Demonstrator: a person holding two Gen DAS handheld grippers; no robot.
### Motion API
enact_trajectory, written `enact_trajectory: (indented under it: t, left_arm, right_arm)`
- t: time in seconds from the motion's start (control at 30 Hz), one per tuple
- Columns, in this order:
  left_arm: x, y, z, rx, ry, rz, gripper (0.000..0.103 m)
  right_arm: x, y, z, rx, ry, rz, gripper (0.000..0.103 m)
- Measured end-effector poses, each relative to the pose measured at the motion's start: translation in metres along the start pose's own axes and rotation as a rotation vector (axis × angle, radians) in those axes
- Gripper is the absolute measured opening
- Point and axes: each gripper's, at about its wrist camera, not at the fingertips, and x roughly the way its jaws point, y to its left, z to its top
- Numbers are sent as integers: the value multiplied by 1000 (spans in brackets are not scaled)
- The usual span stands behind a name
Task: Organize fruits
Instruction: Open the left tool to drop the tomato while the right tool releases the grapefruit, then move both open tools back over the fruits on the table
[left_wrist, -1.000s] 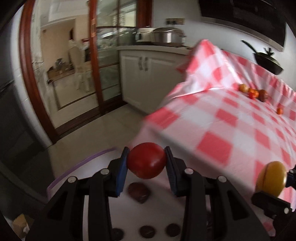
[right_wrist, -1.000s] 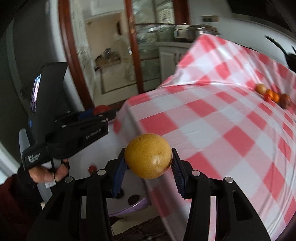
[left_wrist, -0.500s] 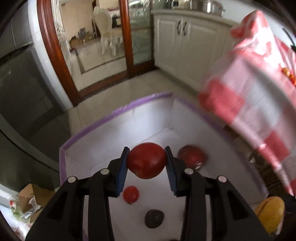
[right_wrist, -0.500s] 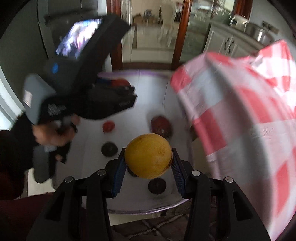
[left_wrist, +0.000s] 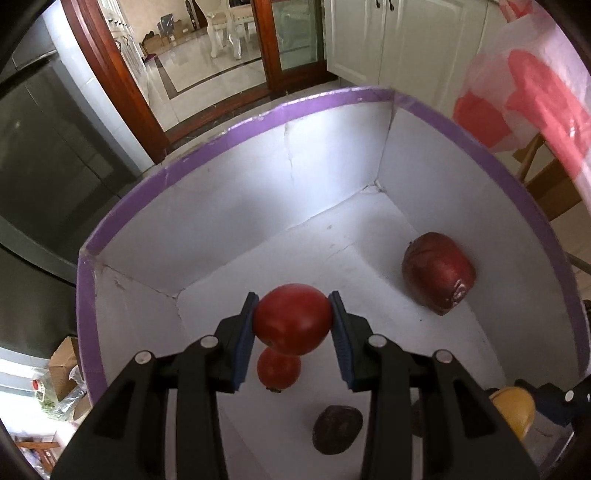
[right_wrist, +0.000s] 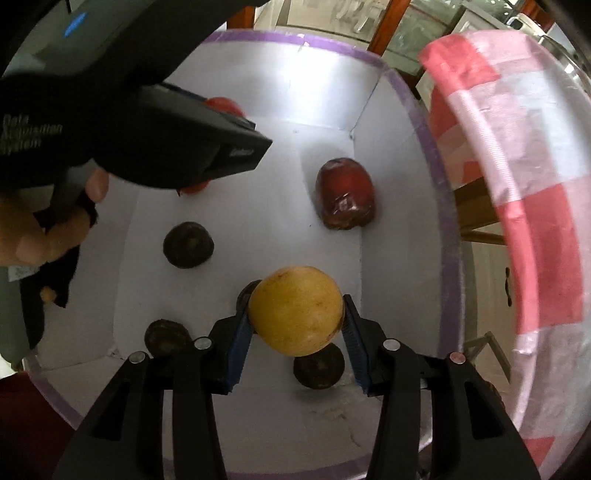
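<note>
My left gripper (left_wrist: 293, 321) is shut on a red tomato (left_wrist: 292, 318) and holds it above the floor of a white box with a purple rim (left_wrist: 221, 129). My right gripper (right_wrist: 295, 314) is shut on a yellow round fruit (right_wrist: 295, 310), also over the box (right_wrist: 332, 48). In the box lie a dark red apple (left_wrist: 437, 273), which also shows in the right wrist view (right_wrist: 345, 192), a small red tomato (left_wrist: 279, 371) and several dark round fruits (right_wrist: 188, 244). The left gripper's body (right_wrist: 129, 122) hides part of the box in the right wrist view.
The red and white checked tablecloth (right_wrist: 517, 184) hangs right of the box, over a wooden frame (left_wrist: 546, 184). White cabinets (left_wrist: 369, 37) and a wood-framed glass door (left_wrist: 280, 40) stand behind. A cardboard carton (left_wrist: 62, 365) and bags lie on the floor at left.
Both grippers have swung from the table down over the box, each still holding its fruit. The box now fills both views and the fruits in it look closer.
</note>
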Motion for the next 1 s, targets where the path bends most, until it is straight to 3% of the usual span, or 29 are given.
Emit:
enact_trajectory:
  t: [0.23, 0.3, 0.37, 0.43, 0.5, 0.7, 0.83, 1.0]
  left_arm:
    - [8, -2, 0, 9, 24, 21, 40]
    - [9, -1, 1, 9, 18, 27, 46]
    - [9, -1, 2, 7, 11, 30, 66]
    - [4, 0, 3, 2, -7, 38, 78]
    - [1, 1, 5, -6, -17, 45, 82]
    - [-3, 3, 9, -24, -23, 63, 88]
    - [-31, 13, 17, -64, -134, 119, 88]
    - [-103, 11, 35, -118, -395, 108, 100]
  right_arm:
    - [9, 0, -7, 15, 24, 0, 47]
    - [7, 2, -7, 21, 20, 3, 47]
    - [7, 1, -6, 23, 15, 1, 47]
    - [10, -3, -4, 28, -1, 0, 53]
    - [3, -6, -3, 34, -20, -5, 60]
    - [-20, -13, 0, 62, -68, 10, 62]
    - [-61, -22, -2, 83, -165, 85, 66]
    - [-136, -46, -15, 111, -376, 160, 78]
